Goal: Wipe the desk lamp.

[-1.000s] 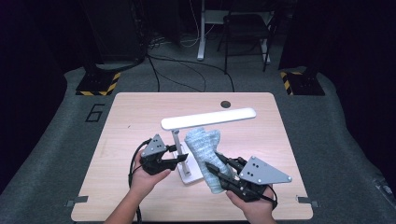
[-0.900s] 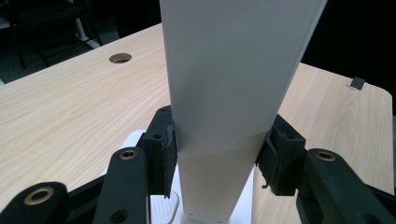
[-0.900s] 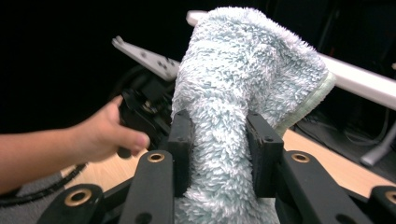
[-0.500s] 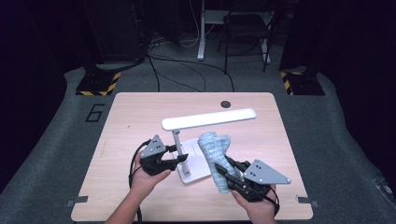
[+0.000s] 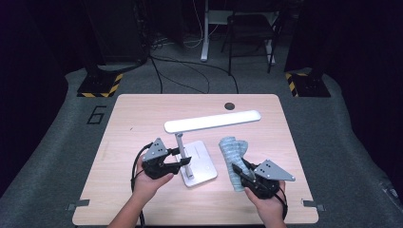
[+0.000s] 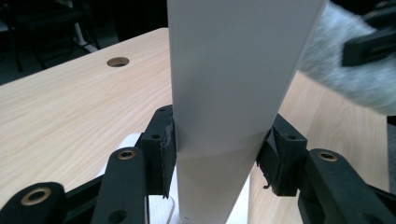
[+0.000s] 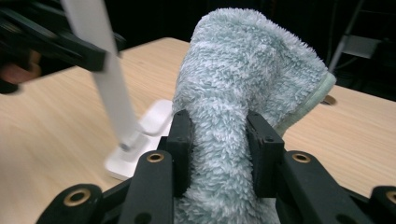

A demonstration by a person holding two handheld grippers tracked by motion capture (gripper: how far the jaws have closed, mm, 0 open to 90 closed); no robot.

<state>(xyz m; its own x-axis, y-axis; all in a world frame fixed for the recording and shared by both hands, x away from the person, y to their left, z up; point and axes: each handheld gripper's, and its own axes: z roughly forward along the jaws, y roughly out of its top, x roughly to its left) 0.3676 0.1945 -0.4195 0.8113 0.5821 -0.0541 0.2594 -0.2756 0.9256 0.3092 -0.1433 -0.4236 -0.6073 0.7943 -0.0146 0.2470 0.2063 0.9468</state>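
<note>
On the pale wood-grain table (image 5: 128, 123), seen from the high view, the left gripper (image 5: 183, 160) sits at the near left, its jaws clamped on the thin upright post of a white desk lamp (image 5: 212, 121). The lamp's flat rectangular base (image 5: 202, 166) lies just beside that gripper, and its long, slim head stretches level across the middle of the table. Right of the base, the right gripper (image 5: 237, 172) is closed on a rolled, pale blue-grey cloth (image 5: 232, 149), which lies on the table close to the base; from above I cannot tell whether the two touch. A grey three-cornered plate tops each gripper, and a small round hole (image 5: 229, 106) sits near the table's far edge.

The left gripper view gives what the high view cannot: the black pads (image 6: 164, 149) press both sides of the lamp, whose smooth, matt white surface (image 6: 233, 84) rises wide and flat between them. The fuzzy cloth (image 6: 345, 79) and a blurred part of the other gripper appear at its right edge.

The right gripper view shows the cloth's texture closely: thick, fluffy pile (image 7: 233, 93) with a smoother stitched hem (image 7: 322, 95) along one side, bulging above the pads (image 7: 181, 140) that squeeze it. At its left, the lamp post (image 7: 105, 79) slants down to the glossy white base (image 7: 149, 126), held by the other gripper's dark jaws.
</note>
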